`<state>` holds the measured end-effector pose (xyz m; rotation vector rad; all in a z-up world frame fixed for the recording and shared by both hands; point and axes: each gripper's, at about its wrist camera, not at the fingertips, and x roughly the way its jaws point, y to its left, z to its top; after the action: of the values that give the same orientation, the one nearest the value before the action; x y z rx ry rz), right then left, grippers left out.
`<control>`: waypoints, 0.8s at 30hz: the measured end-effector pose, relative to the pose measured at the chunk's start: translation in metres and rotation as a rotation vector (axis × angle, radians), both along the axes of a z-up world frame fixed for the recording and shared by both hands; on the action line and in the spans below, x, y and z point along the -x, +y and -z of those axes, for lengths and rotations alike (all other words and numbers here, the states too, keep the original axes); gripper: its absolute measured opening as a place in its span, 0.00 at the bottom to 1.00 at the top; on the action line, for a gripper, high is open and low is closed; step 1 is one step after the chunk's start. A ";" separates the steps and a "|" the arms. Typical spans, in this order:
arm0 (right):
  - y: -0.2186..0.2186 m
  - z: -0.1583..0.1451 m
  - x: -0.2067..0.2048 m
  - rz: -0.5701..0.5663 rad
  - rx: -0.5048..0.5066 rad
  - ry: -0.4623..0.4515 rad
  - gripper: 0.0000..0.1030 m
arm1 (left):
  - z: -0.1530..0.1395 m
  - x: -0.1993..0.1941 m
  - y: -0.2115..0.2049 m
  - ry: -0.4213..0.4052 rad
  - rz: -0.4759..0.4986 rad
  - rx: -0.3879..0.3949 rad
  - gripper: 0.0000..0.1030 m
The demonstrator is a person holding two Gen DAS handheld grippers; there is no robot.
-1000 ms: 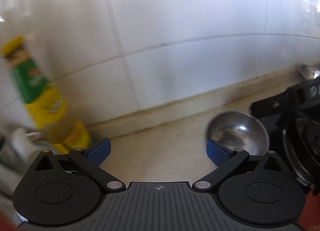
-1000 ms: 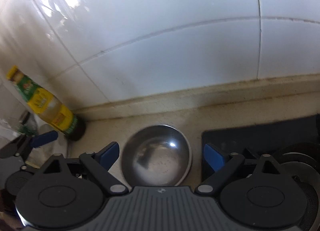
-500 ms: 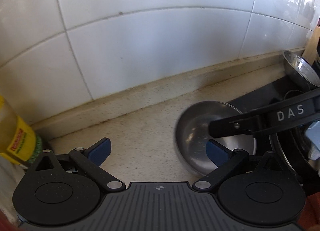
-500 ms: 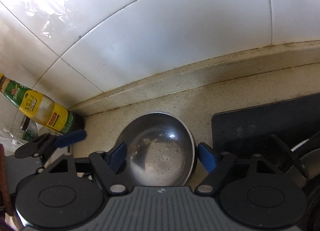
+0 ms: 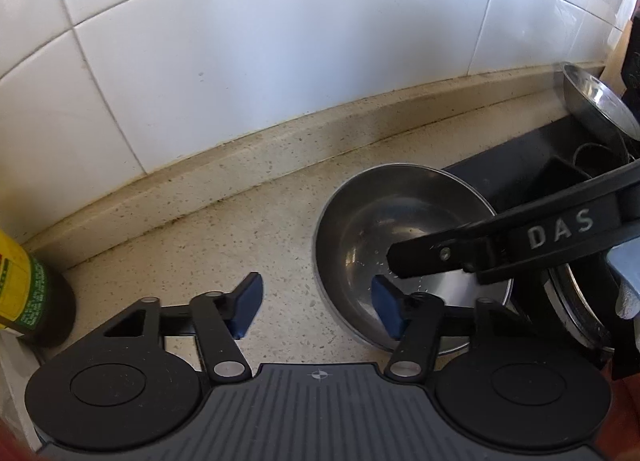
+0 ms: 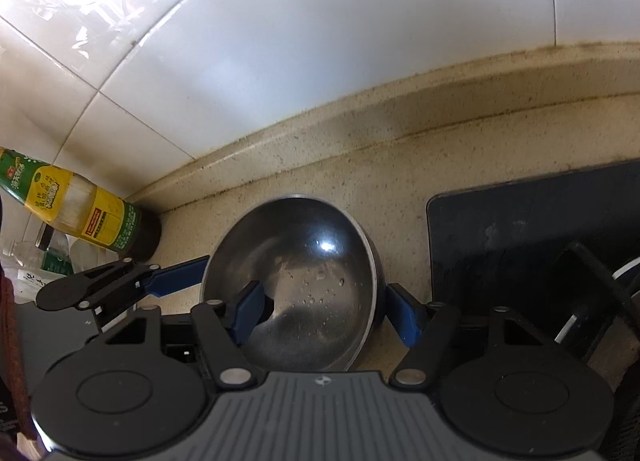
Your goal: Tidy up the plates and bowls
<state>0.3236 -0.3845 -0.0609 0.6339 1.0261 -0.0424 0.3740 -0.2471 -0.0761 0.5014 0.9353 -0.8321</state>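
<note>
A steel bowl (image 6: 296, 281) stands upright on the speckled bench (image 5: 224, 229), near the tiled wall (image 5: 280, 61) and just beside the edge of a black mat (image 6: 532, 221); water droplets dot its inside.

Left tongs (image 5: 316, 303): the jaws have just been closing and straddle the bowl's left rim, one blue pad over the bare bench outside the bowl and the other inside it. A gap shows on each side of the rim, so nothing is gripped.

Right tongs (image 6: 324, 311): the jaws have likewise been closing and straddle the opposite rim, the left pad inside the bowl and the right pad outside against or just beside the outer wall; whether the pads press on the metal cannot be told. In the left wrist view a black arm of these tongs, lettered "DAS", crosses above the bowl.

A second steel bowl (image 5: 596, 101) leans tilted at the far right, beyond the mat. A bottle (image 6: 80, 209) with a yellow and green label stands at the left by the wall.
</note>
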 end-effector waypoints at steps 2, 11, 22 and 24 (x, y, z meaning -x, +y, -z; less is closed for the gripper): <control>0.001 0.003 -0.001 -0.001 -0.011 0.014 0.65 | 0.000 0.002 -0.001 -0.008 0.012 -0.001 0.53; 0.010 0.007 -0.001 -0.023 0.011 0.001 0.53 | -0.001 0.015 -0.006 -0.084 0.042 -0.011 0.47; 0.005 -0.005 0.001 -0.014 -0.003 -0.048 0.51 | -0.020 0.022 0.001 -0.139 0.026 0.039 0.47; 0.005 -0.006 0.000 -0.009 -0.009 -0.053 0.51 | -0.023 0.022 0.001 -0.144 0.022 0.050 0.46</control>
<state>0.3236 -0.3791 -0.0547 0.6354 0.9787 -0.0132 0.3519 -0.2464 -0.0533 0.5224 0.7764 -0.8262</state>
